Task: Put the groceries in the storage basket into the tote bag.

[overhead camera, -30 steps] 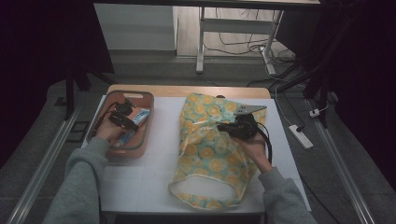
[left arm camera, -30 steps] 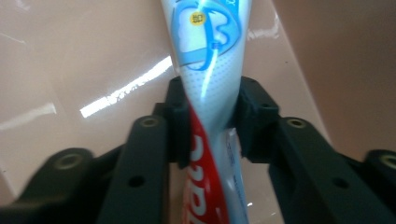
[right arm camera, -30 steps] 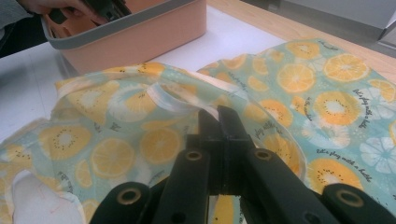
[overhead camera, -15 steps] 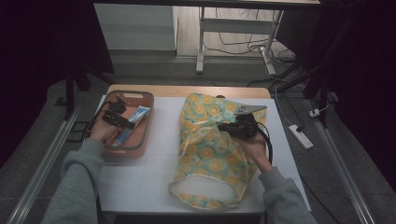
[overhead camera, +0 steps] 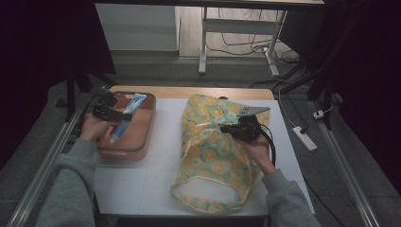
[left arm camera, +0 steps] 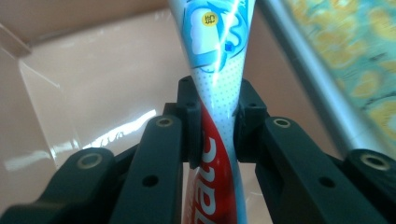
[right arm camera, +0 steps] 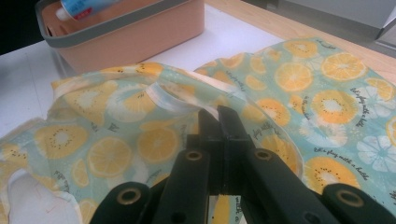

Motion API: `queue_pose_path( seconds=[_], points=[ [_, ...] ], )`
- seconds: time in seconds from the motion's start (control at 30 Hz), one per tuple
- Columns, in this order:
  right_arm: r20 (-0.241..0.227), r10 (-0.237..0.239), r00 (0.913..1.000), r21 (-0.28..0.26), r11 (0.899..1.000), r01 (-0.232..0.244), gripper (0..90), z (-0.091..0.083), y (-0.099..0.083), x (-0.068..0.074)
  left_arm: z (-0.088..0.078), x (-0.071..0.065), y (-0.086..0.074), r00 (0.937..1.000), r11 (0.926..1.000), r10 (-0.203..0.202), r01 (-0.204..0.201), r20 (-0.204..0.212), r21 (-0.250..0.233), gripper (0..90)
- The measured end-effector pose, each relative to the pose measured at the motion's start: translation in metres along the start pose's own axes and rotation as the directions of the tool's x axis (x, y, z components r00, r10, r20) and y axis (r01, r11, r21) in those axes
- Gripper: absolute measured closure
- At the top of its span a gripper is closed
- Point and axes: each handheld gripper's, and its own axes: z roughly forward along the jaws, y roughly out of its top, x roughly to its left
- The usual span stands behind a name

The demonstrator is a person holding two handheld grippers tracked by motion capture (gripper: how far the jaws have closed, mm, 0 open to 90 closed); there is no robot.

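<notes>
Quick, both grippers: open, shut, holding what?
Left gripper: shut on the toothpaste tube.
Right gripper: shut on the fabric bag.

Table (overhead camera: 156, 142): the basket (overhead camera: 142, 142) sits on its left part, the cloth bag (overhead camera: 213, 161) lies flat to the right of the basket, apart from it, its open mouth toward the table's near edge. Toothpaste tube (overhead camera: 126, 118): over the basket, clamped in the left gripper (overhead camera: 116, 116) at the basket's left side. Right gripper (overhead camera: 231, 128): on the bag's upper right part, pinching its fabric; a power strip (overhead camera: 304, 138) lies on the floor right of the table.
</notes>
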Motion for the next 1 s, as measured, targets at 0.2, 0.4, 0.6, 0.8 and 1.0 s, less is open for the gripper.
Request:
queue_pose_path(
  seconds=[0.2, 0.4, 0.6, 0.8, 1.0],
  points=[
    [0.002, 0.001, 1.0, -0.001, 1.0, -0.001, 89.8, 0.0, 0.0, 0.0, -0.02, -0.01, -0.001, 0.9991, 0.9977, 0.039, -0.038, 0.013, -0.057, 75.6],
    [0.002, -0.001, 1.0, 0.003, 1.0, 0.001, 89.8, 0.001, 0.0, 0.001, -0.031, -0.02, -0.004, 0.9968, 0.9921, 0.064, -0.059, 0.046, -0.111, 75.6],
    [0.004, 0.001, 1.0, 0.004, 1.0, -0.001, 89.9, 0.001, 0.0, 0.0, -0.034, -0.035, -0.006, 0.9905, 0.9863, 0.114, -0.103, 0.077, -0.129, 75.6],
    [0.005, -0.002, 1.0, 0.004, 1.0, 0.002, 89.9, 0.001, 0.0, 0.001, -0.039, -0.053, -0.009, 0.9758, 0.9779, 0.16, -0.137, 0.148, -0.158, 75.6],
    [0.009, -0.002, 1.0, 0.005, 1.0, 0.002, 89.9, 0.002, -0.001, 0.0, -0.037, -0.079, -0.014, 0.9544, 0.9651, 0.226, -0.192, 0.195, -0.178, 75.6]
  ],
)
